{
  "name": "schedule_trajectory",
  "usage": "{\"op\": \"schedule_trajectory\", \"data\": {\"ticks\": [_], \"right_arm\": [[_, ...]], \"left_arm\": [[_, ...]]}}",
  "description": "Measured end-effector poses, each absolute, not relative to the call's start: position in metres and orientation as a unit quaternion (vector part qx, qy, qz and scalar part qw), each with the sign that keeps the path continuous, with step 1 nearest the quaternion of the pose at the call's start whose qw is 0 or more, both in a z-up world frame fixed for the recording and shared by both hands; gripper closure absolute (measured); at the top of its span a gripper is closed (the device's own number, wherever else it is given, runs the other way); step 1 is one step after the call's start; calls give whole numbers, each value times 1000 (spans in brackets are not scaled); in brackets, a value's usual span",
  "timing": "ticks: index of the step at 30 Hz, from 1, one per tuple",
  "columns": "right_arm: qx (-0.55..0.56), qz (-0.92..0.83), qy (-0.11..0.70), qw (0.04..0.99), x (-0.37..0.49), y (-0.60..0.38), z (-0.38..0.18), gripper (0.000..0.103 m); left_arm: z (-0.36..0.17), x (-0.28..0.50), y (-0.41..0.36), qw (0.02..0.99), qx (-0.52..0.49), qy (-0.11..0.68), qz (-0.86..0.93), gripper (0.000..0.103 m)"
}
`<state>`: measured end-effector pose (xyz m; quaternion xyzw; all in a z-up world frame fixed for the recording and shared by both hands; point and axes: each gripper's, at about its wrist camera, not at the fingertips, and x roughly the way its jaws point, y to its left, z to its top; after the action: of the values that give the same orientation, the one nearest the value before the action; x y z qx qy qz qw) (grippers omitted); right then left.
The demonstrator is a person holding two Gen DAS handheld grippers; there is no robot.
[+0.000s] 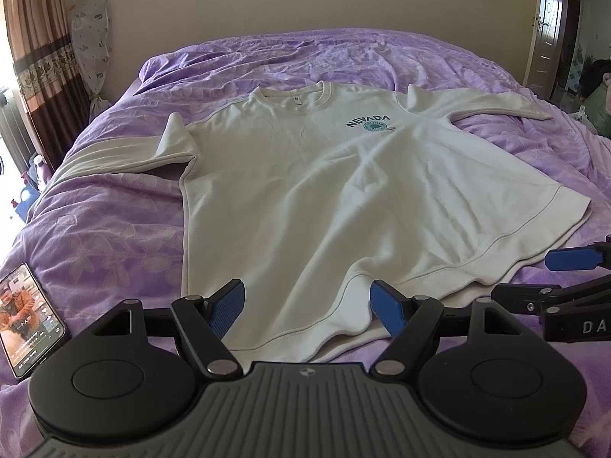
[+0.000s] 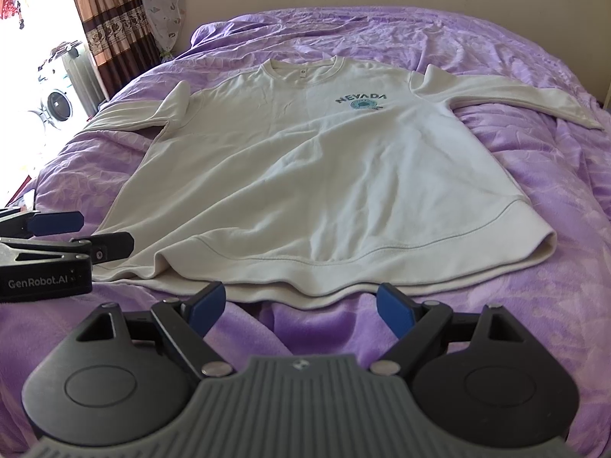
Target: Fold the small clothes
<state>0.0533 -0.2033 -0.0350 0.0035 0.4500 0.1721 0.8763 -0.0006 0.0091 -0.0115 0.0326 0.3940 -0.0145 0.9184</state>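
A cream long-sleeved sweatshirt (image 1: 305, 191) with "NEVADA" on the chest lies flat, face up, on the purple bedspread (image 1: 114, 229), collar far, hem near. It also shows in the right wrist view (image 2: 305, 175). My left gripper (image 1: 307, 305) is open, its blue pads either side of the hem's left part, just above it. My right gripper (image 2: 299, 305) is open over bare bedspread just short of the hem's middle. The right gripper also shows at the right edge of the left wrist view (image 1: 565, 278), and the left gripper at the left edge of the right wrist view (image 2: 91, 236).
A phone (image 1: 28, 313) with a lit screen lies on the bedspread left of the hem. A curtain (image 1: 34, 57) and a patterned wrapped bundle (image 1: 91, 38) stand at the far left. A door (image 1: 550, 26) is at the far right. A washing machine (image 2: 57, 103) shows beyond the bed.
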Motion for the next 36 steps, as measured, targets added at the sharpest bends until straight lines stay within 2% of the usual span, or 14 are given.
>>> {"op": "schedule_trajectory", "data": {"ticks": [6,12,15,17,20,24,25,26,27,28,29,30,31,36], "right_arm": [[-22,165,450,878,72,-231,-23,24],[-78,102,456,881,100,-279,-21,45],[-73,88,469,876,111,-303,-27,63],[-61,83,478,872,118,-314,-33,69],[-52,88,465,880,116,-320,-27,70],[-59,63,439,894,117,-322,-21,50],[-65,50,437,896,120,-323,-22,50],[-63,43,440,895,124,-326,-25,50],[-55,46,448,891,128,-330,-29,59],[-44,52,459,886,131,-333,-34,85],[-30,61,467,882,133,-336,-37,98],[-19,71,467,881,132,-339,-37,100],[-14,73,458,886,130,-340,-34,101],[-9,78,411,908,127,-356,13,103]], "left_arm": [[-8,11,22,910,27,413,-16,17],[-1,27,51,905,32,424,2,19],[-5,39,73,891,15,454,17,22],[-11,44,88,880,-13,474,31,25],[-19,45,105,867,-58,493,36,25],[-33,48,113,846,-86,525,33,25],[-37,49,113,841,-90,533,30,26],[-41,49,113,837,-91,539,28,29],[-44,49,113,834,-90,544,27,40],[-46,48,113,832,-89,548,27,60],[-47,47,114,831,-91,548,27,69],[-47,47,114,831,-98,548,23,83],[-45,46,116,833,-105,543,20,88],[-15,41,112,854,-83,513,-8,92]]}}
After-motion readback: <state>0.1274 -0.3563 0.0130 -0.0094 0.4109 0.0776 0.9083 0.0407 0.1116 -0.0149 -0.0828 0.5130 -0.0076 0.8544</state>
